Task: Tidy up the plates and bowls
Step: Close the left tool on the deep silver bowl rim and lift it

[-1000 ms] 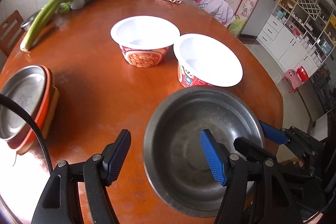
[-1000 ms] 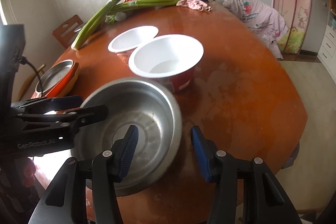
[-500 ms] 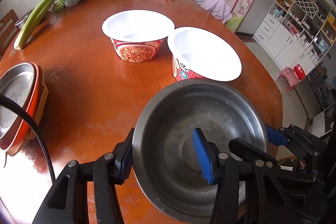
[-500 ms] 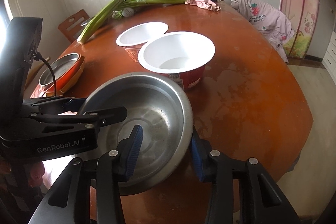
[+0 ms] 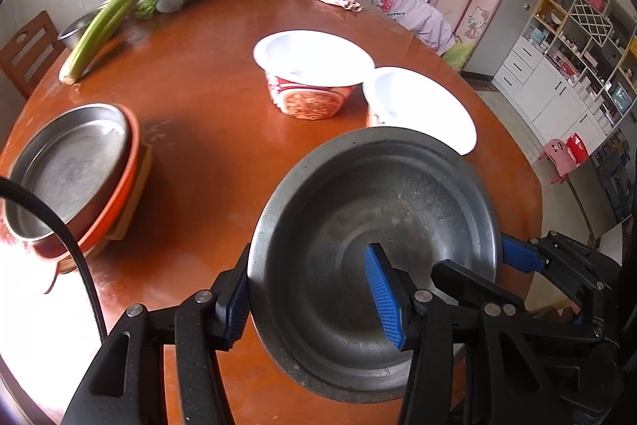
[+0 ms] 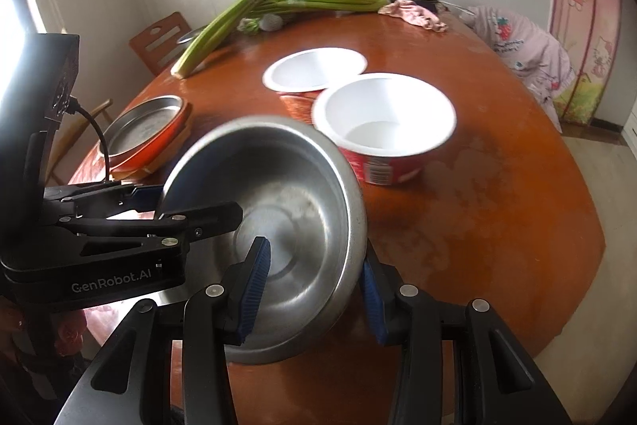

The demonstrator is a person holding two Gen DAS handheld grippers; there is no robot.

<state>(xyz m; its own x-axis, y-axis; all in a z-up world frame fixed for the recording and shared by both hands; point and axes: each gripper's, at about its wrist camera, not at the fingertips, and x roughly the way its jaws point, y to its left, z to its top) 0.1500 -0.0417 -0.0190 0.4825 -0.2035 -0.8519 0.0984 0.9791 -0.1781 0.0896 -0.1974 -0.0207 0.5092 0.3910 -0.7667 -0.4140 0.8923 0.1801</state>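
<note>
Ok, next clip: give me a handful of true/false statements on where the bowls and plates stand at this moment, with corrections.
1. Both tools grip the steel bowl by its rim. True: left tool on one side, right tool on the opposite side.
2. The steel bowl lies flat on the table. False: it is tilted, one edge raised.
3. Two white paper bowls stand side by side, both empty. True: one nearer, one behind.
4. The plate stack has an orange plate on top. False: a steel plate tops it.
5. The celery lies inside a paper bowl. False: it lies on the table's far side.
</note>
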